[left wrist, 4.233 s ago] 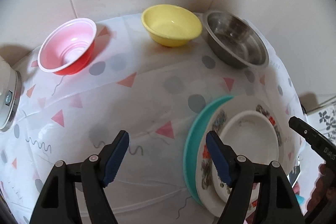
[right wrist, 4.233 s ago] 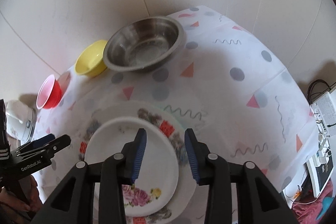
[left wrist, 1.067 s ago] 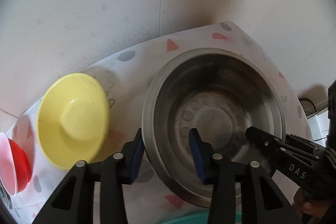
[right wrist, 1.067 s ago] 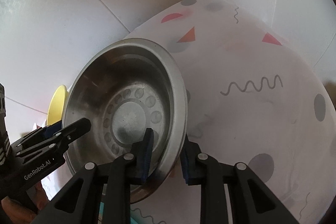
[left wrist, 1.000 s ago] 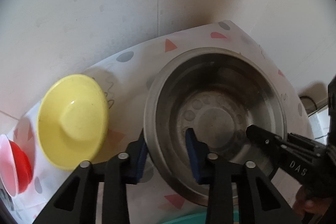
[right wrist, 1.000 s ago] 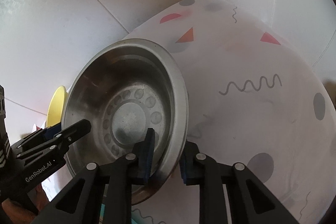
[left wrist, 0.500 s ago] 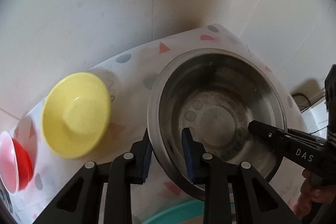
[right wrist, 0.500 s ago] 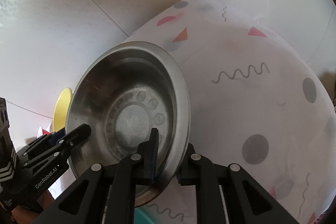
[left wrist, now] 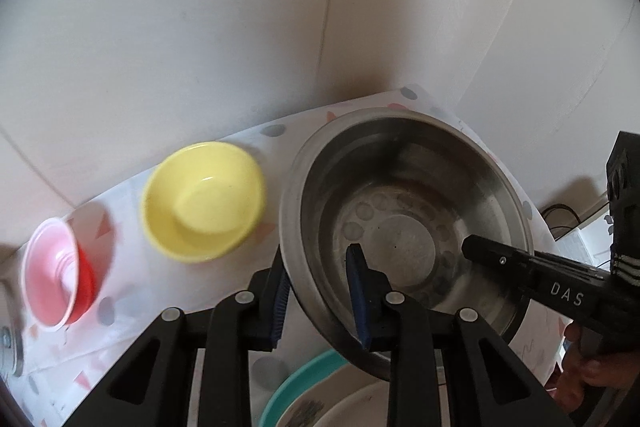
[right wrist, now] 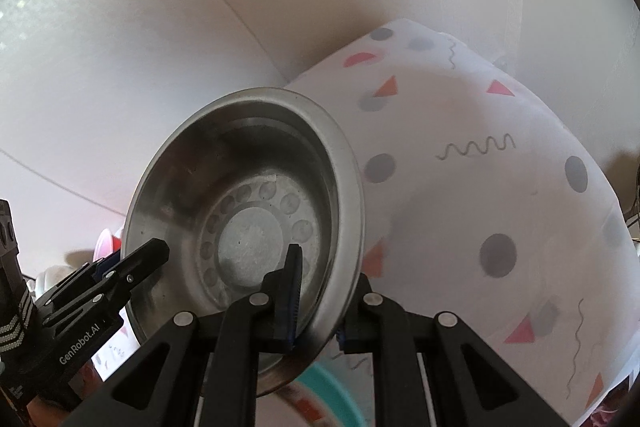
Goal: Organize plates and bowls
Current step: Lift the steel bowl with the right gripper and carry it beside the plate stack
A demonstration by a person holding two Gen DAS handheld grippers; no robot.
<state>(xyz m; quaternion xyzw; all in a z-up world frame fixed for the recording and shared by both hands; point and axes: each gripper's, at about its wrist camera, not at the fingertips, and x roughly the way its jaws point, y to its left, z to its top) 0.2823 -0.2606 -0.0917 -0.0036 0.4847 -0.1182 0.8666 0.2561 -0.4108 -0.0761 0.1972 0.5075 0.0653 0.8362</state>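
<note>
A large steel bowl [left wrist: 404, 227] hangs tilted above the table, held by both grippers at opposite sides of its rim. My left gripper [left wrist: 320, 291] is shut on the bowl's left rim, one blue pad inside and one outside. My right gripper [right wrist: 316, 303] is shut on the steel bowl [right wrist: 248, 211] at its right rim, and shows as a black arm [left wrist: 532, 279] in the left wrist view. A yellow bowl [left wrist: 204, 201] and a red cup [left wrist: 56, 275] stand on the cloth at the left. The stacked plates with a teal rim [left wrist: 296, 391] lie below the bowl.
The table wears a white cloth [right wrist: 480, 187] printed with dots, triangles and squiggles, and it stands in a white wall corner [left wrist: 328, 27]. A person's hand [left wrist: 588, 375] holds the right gripper. Cables lie off the table's right edge [left wrist: 568, 223].
Both grippers have lifted the steel bowl off the cloth and drawn it back toward the plates. The yellow bowl and red cup stay where they were.
</note>
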